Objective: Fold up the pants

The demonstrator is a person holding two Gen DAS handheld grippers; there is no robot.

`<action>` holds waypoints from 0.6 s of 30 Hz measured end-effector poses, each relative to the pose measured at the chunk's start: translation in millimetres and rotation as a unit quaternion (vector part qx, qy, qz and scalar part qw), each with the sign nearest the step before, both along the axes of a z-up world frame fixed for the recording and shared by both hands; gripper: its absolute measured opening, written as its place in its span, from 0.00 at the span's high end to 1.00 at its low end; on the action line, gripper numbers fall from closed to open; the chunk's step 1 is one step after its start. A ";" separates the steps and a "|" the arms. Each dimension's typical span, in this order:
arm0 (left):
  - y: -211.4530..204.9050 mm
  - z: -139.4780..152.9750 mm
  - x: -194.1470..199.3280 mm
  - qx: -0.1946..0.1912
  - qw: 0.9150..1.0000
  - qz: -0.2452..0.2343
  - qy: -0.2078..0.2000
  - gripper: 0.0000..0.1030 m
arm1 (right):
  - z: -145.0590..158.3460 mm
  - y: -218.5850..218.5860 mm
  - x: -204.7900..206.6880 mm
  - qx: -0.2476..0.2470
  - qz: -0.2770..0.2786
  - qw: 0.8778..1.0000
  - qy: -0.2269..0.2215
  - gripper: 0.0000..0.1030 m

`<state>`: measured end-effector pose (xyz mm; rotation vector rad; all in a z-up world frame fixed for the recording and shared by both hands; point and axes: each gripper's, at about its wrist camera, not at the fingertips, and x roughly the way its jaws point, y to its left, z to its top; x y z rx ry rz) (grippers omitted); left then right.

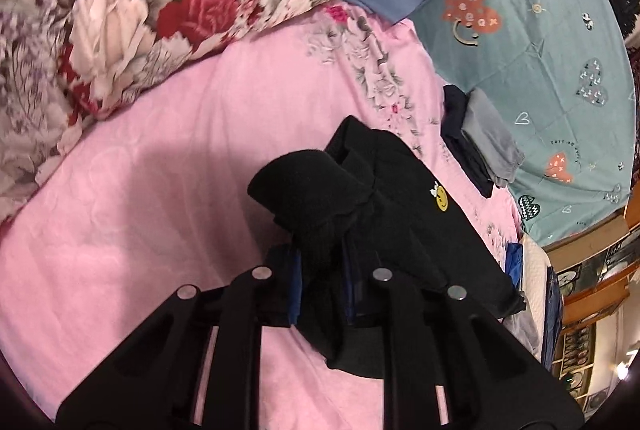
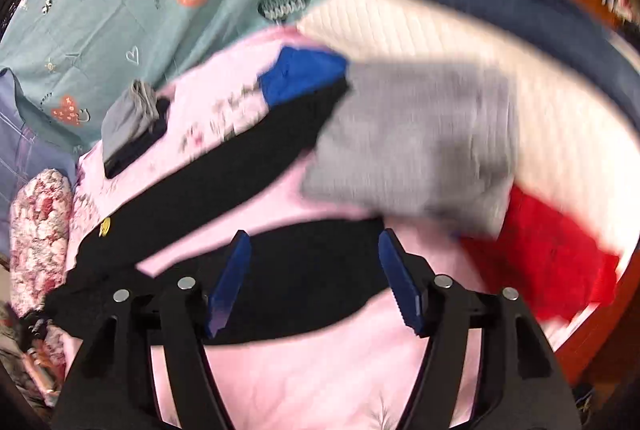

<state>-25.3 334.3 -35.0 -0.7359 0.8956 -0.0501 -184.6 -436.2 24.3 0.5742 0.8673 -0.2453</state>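
The black pants [image 1: 384, 190] lie on the pink sheet [image 1: 160, 190], one end bunched up and clamped in the left gripper [image 1: 320, 270], while the right gripper [image 2: 316, 282] hangs above a pant leg with its blue pads [image 2: 230, 282] apart and nothing between them. To fold well, the left should keep its hold firm and low. The right should catch the far leg's edge, clear of the grey cloth [image 2: 412, 146] on the right.
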 end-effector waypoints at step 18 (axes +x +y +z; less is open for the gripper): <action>-5.1 40.2 -17.8 0.002 0.999 0.009 -0.046 0.84 | -87.7 -36.6 3.4 0.023 0.012 1.000 -0.012 0.93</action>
